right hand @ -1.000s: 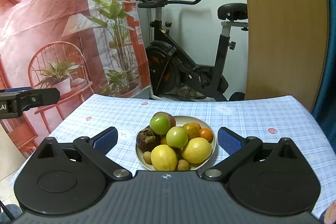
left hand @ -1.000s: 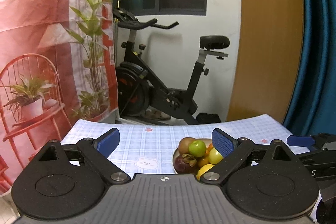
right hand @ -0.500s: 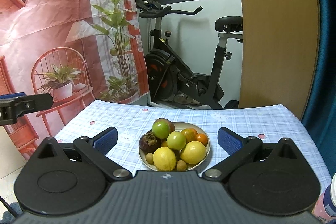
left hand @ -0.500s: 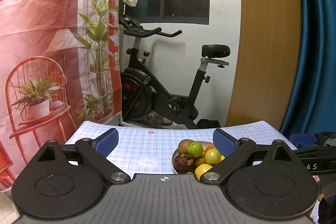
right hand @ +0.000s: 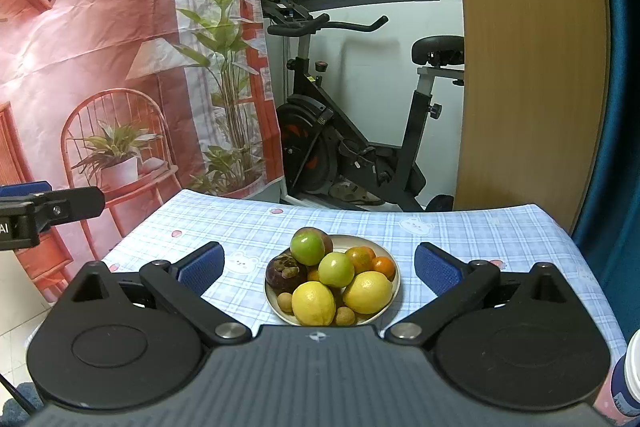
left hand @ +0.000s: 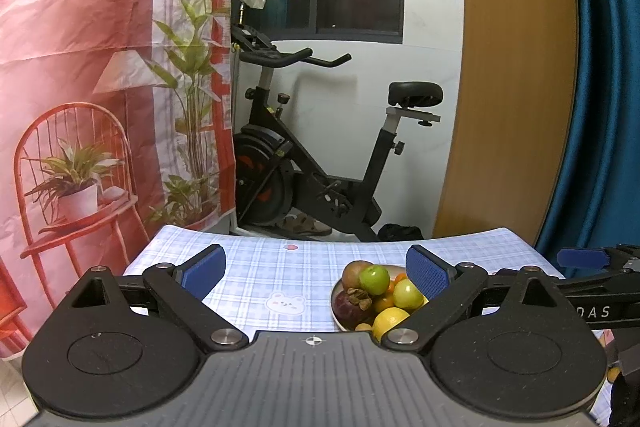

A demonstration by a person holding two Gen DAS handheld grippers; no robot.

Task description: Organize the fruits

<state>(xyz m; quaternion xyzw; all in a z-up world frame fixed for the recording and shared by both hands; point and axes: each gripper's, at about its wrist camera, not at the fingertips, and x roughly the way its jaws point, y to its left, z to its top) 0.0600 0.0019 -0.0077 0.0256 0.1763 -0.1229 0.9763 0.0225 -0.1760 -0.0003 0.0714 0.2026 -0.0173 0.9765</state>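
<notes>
A pale plate (right hand: pixel 394 289) piled with fruit sits on the blue checked tablecloth (right hand: pixel 460 235). It holds two lemons (right hand: pixel 313 303), green apples (right hand: pixel 307 247), a dark mangosteen (right hand: pixel 282 271), oranges (right hand: pixel 385 265) and small brown longans (right hand: pixel 285 301). My right gripper (right hand: pixel 318 269) is open, held back from the plate, which shows between its blue pads. My left gripper (left hand: pixel 316 271) is open too, left of the plate (left hand: pixel 335 311); its right finger hides part of the fruit. Each gripper shows at the edge of the other's view.
An exercise bike (right hand: pixel 360 147) stands behind the table beside a wooden door (right hand: pixel 528 67) and a blue curtain (left hand: pixel 600 87). A printed backdrop (right hand: pixel 100 67) hangs at the left. A white-capped bottle (right hand: pixel 624 379) sits at the near right.
Both grippers have drawn back and risen a little, so the plate looks smaller and lower. Nothing was grasped; the jaws stayed open.
</notes>
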